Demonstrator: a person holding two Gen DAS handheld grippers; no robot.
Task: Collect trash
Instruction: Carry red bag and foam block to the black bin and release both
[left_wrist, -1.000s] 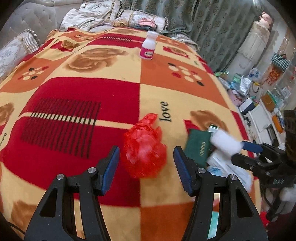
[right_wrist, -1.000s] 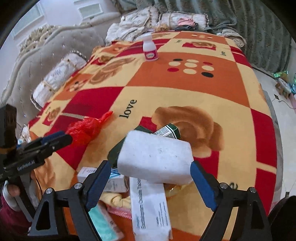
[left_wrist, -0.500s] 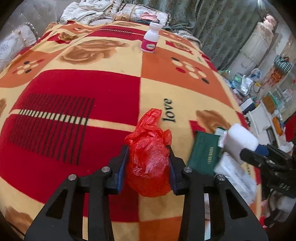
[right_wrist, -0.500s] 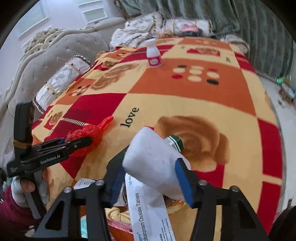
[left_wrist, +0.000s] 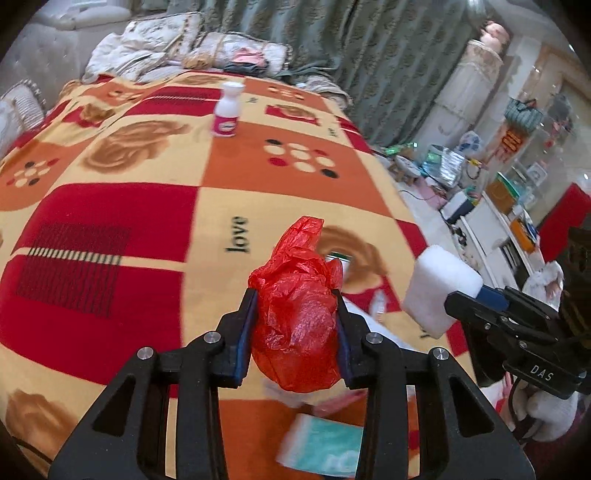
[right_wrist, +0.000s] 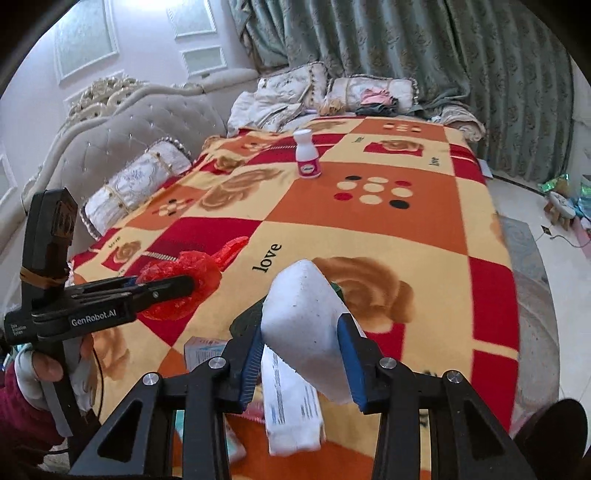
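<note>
The left gripper (left_wrist: 295, 328) is clamped on a crumpled red plastic bag (left_wrist: 295, 314), lifted clear of the patterned blanket (left_wrist: 122, 221); the right gripper (right_wrist: 303, 360), whose jaws have just been closing, pinches a white foam block (right_wrist: 303, 314) at about three o'clock of the bag. Both look feather-light and soft: the bag will crush and could slide out, so it wants holding across its bulk, the foam across its flat sides. A white bottle (left_wrist: 227, 110) stands upright at twelve o'clock, and boxes (right_wrist: 291, 402) lie beneath.
</note>
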